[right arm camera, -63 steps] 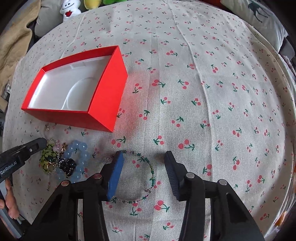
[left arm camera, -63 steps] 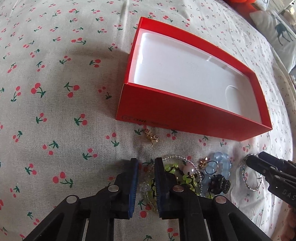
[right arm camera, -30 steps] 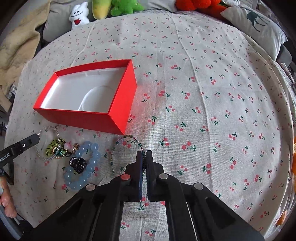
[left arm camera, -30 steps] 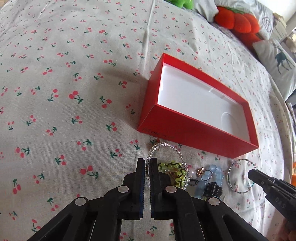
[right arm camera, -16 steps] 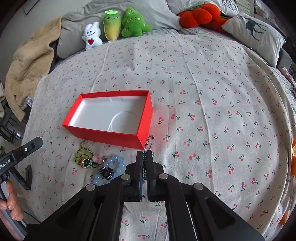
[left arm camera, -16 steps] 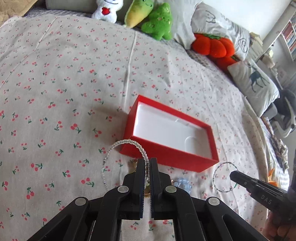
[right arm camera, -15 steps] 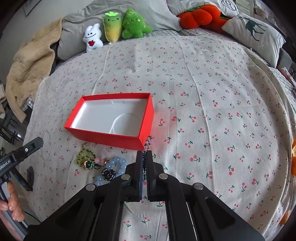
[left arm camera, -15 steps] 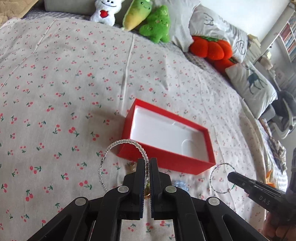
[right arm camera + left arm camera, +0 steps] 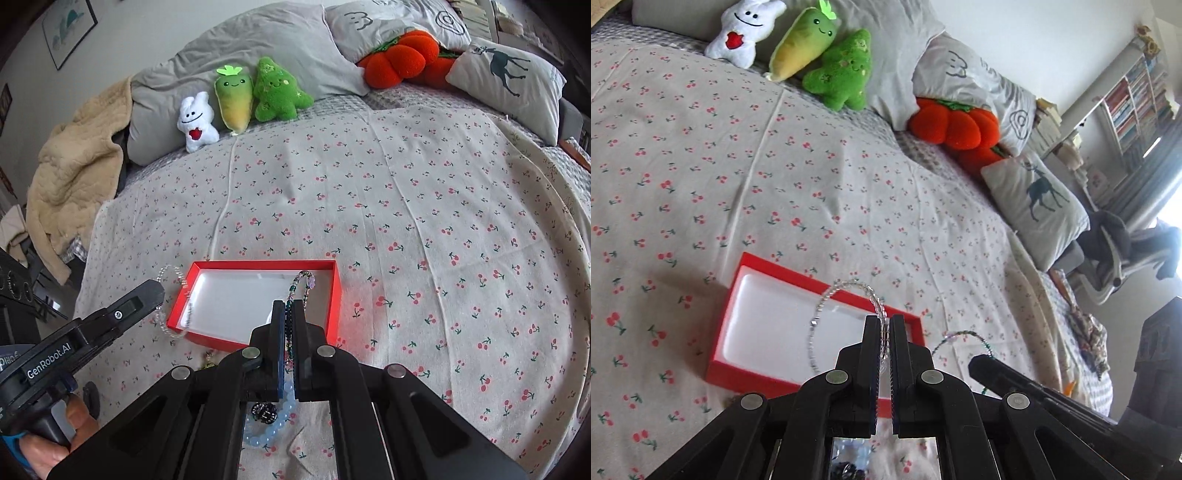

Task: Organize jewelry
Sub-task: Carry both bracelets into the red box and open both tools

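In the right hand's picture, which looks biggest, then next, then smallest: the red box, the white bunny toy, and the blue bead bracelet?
1. Red box, clearly the biggest.
2. White bunny toy and blue bead bracelet look about alike; the bracelet is nearer and half hidden behind the hand-held gripper, so I can't rank them.

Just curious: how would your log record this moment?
left tool: holds clear bracelet | right tool: holds green bracelet | red box: empty

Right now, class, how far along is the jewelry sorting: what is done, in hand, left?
Done: nothing lies in the red box yet. In hand: left gripper holds a clear bead bracelet, right gripper a green bead bracelet. Left: blue bracelet and black clip on the bedsheet.
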`<action>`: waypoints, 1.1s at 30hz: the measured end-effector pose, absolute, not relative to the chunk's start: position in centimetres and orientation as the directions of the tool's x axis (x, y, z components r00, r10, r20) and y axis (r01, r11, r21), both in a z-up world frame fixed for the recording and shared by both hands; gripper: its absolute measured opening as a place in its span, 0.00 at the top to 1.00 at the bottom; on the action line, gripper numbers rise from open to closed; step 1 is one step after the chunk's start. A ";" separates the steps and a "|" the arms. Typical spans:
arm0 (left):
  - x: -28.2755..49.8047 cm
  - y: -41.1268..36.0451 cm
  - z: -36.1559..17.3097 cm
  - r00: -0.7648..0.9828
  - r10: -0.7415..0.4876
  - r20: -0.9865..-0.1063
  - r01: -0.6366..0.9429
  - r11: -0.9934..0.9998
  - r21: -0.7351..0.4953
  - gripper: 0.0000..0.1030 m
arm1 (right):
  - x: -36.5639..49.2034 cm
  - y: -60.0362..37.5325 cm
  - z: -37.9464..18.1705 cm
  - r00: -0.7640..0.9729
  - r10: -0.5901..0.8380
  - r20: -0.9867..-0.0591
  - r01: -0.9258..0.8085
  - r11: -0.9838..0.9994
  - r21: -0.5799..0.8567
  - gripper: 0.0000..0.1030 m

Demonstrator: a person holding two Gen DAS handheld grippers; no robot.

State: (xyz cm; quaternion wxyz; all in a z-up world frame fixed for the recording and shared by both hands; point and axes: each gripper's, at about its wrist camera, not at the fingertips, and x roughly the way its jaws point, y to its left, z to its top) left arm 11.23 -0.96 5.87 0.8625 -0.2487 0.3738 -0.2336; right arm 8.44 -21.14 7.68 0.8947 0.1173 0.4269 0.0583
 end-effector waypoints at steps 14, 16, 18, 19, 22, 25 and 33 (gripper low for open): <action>14.0 1.0 -0.2 0.571 -0.409 -0.712 0.011 0.871 -0.491 1.00 | 10.8 -18.2 6.3 0.628 0.258 -0.734 -0.061 0.957 0.284 0.98; 13.8 1.1 -0.1 0.582 -0.380 -0.719 0.011 0.888 -0.460 0.99 | 11.2 -17.5 6.3 0.628 0.280 -0.726 -0.082 0.952 0.296 0.98; 13.7 1.2 -0.1 0.587 -0.354 -0.728 0.007 0.902 -0.432 0.99 | 11.6 -17.0 5.9 0.624 0.272 -0.733 -0.083 0.955 0.284 0.98; 13.7 1.2 -0.2 0.587 -0.349 -0.731 0.006 0.904 -0.427 0.99 | 11.8 -17.0 5.6 0.620 0.256 -0.741 -0.076 0.960 0.269 0.98; 13.8 1.2 -0.2 0.588 -0.345 -0.732 0.010 0.907 -0.420 0.99 | 12.4 -17.5 4.3 0.597 0.216 -0.773 -0.044 0.970 0.237 0.98; 13.7 1.0 -0.2 0.592 -0.332 -0.734 0.014 0.915 -0.403 0.99 | 12.7 -18.7 3.3 0.577 0.199 -0.792 -0.011 0.971 0.237 0.98; 13.7 0.4 0.1 0.586 -0.316 -0.746 0.020 0.926 -0.377 0.98 | 12.9 -20.4 2.5 0.558 0.181 -0.810 0.019 0.973 0.231 0.96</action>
